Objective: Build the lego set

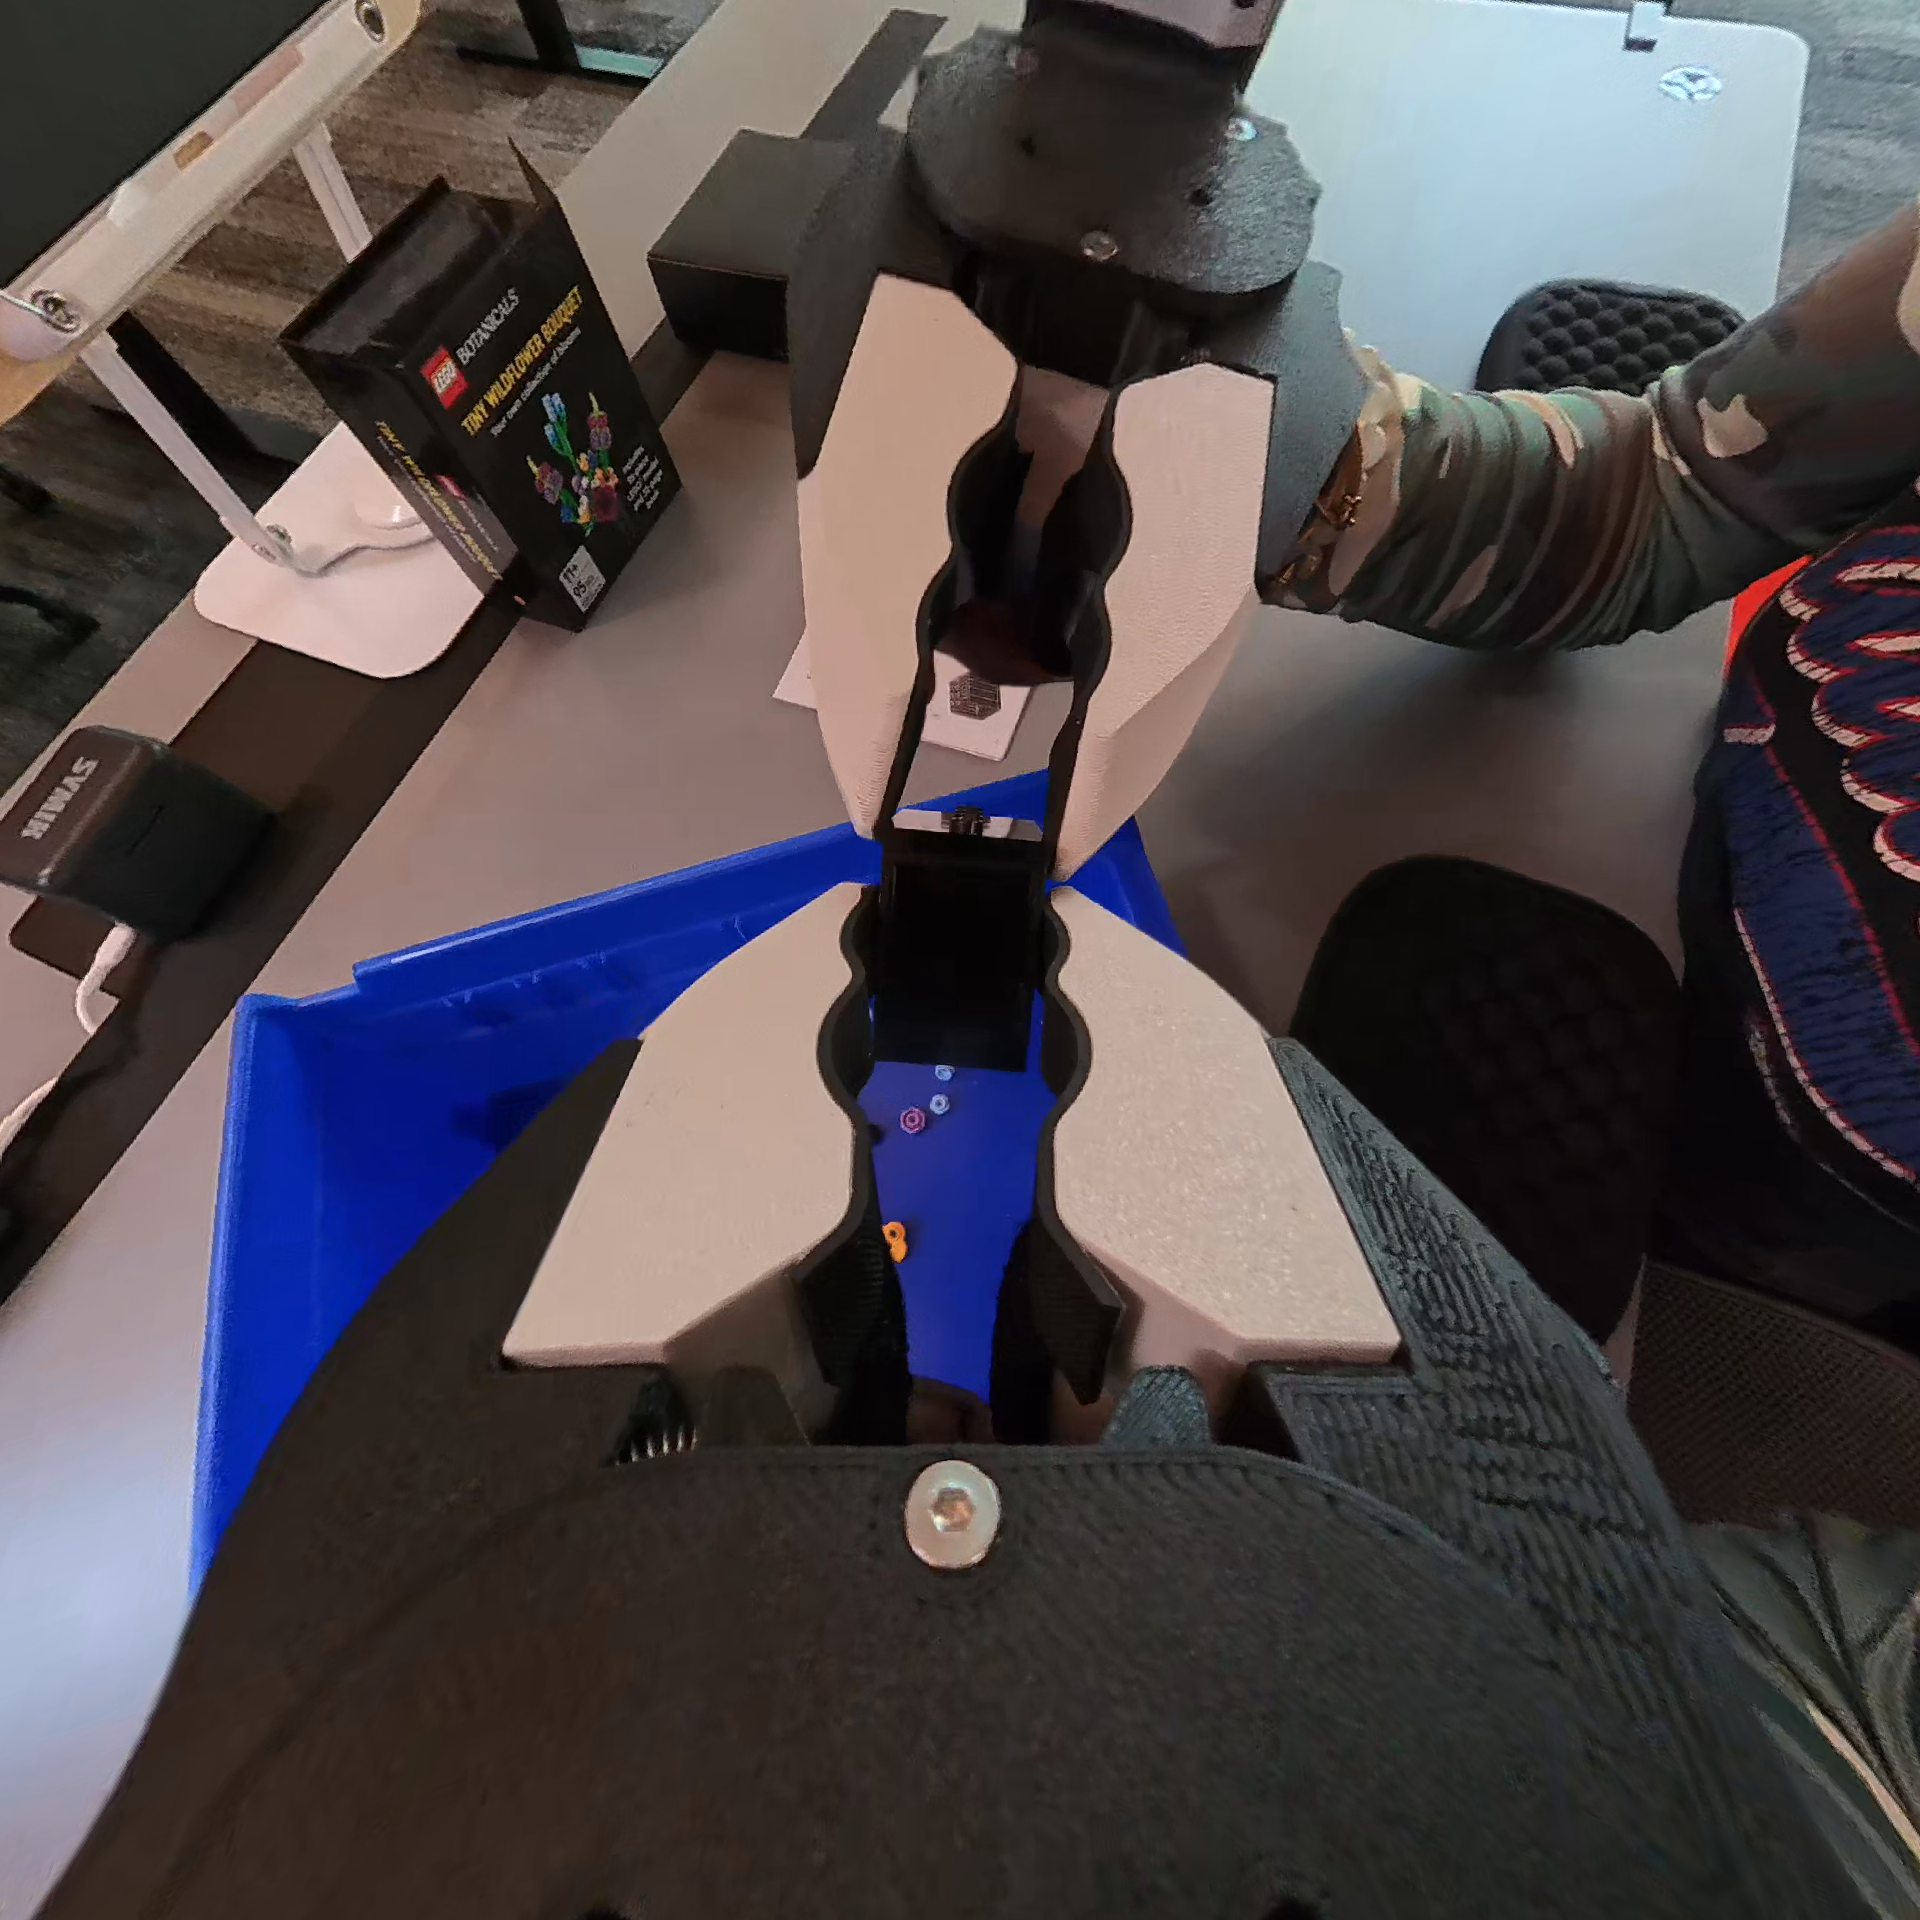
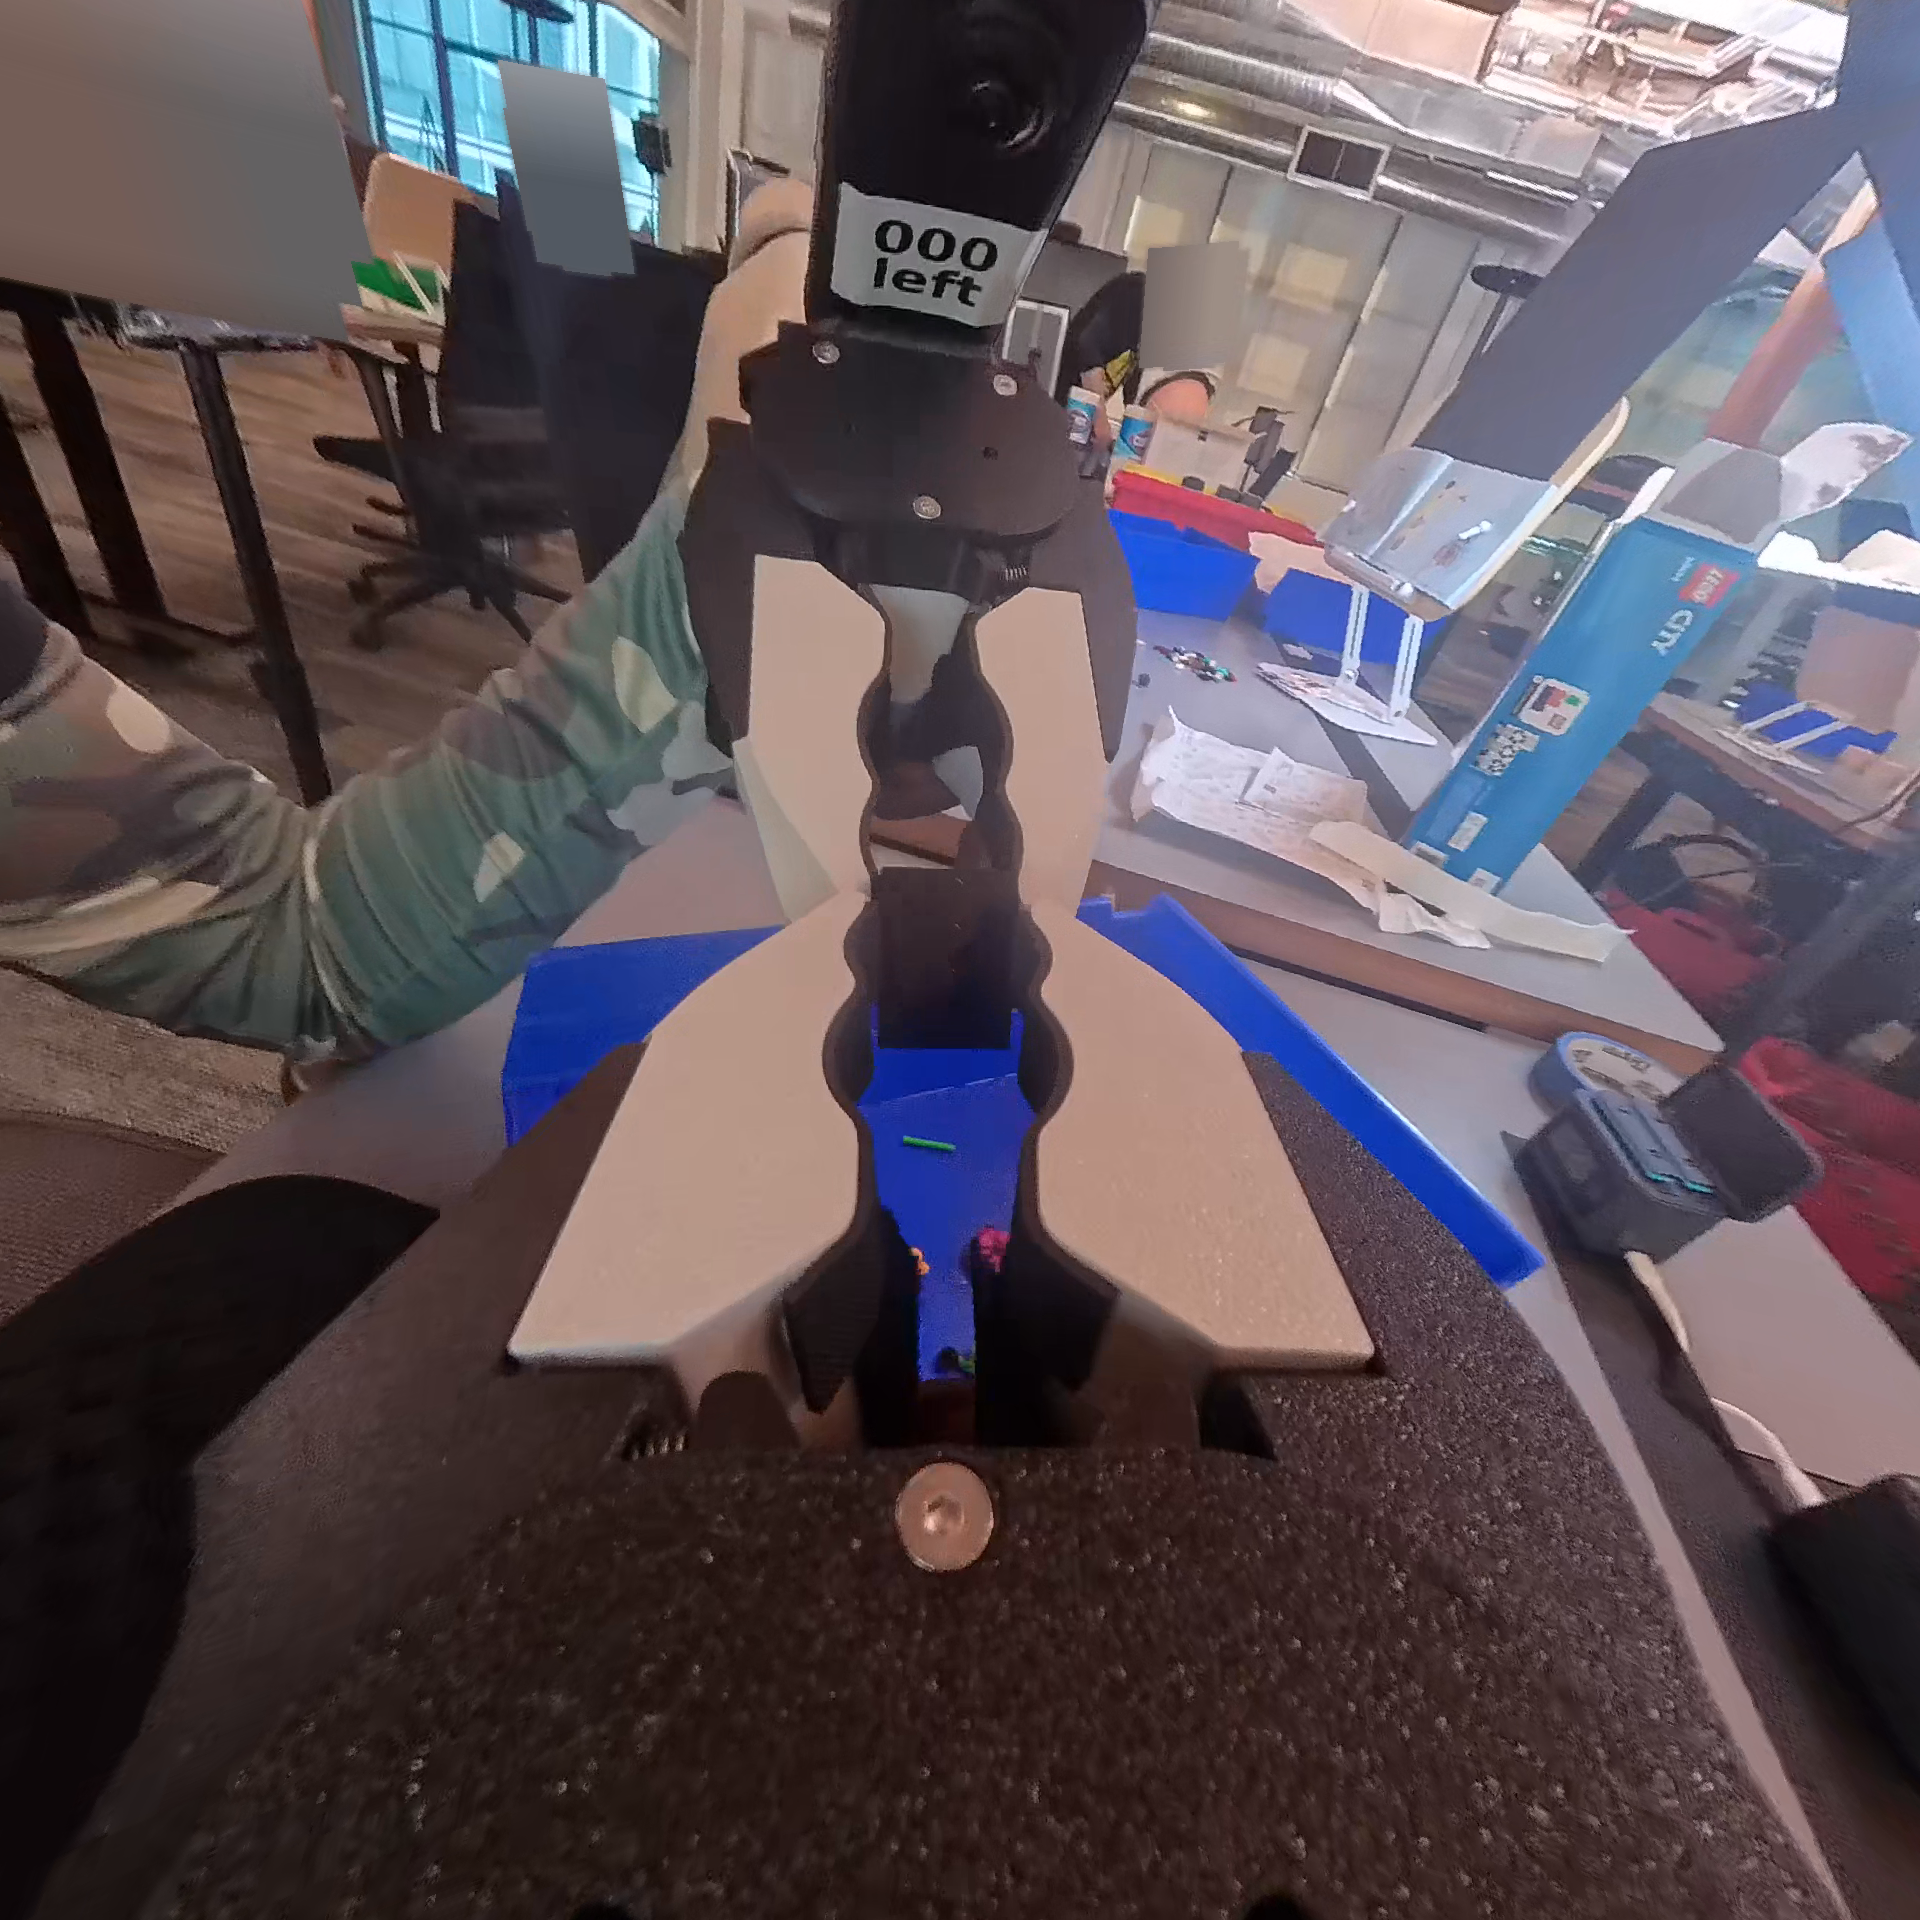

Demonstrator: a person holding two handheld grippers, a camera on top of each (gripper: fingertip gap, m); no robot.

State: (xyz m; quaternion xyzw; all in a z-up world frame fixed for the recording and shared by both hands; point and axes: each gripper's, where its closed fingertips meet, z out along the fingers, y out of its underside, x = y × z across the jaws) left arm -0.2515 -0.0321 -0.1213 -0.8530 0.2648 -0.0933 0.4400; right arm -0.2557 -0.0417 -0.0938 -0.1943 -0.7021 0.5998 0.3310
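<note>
While both grippers [image 1: 956, 883] pinch it, black piece [image 1: 951, 977] hangs between fingertips.

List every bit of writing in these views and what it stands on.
I won't copy writing; here is what bears it.
Black box on the table: printed, legible.
Black device at the table edge: one word.
White label on the left gripper: legible.
Blue box: brand mark, small print blurred.
Paper sheets: too small.

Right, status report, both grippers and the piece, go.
Left gripper and right gripper both shut on black piece, tip to tip. Held over blue bin. Nothing in the way.
</note>
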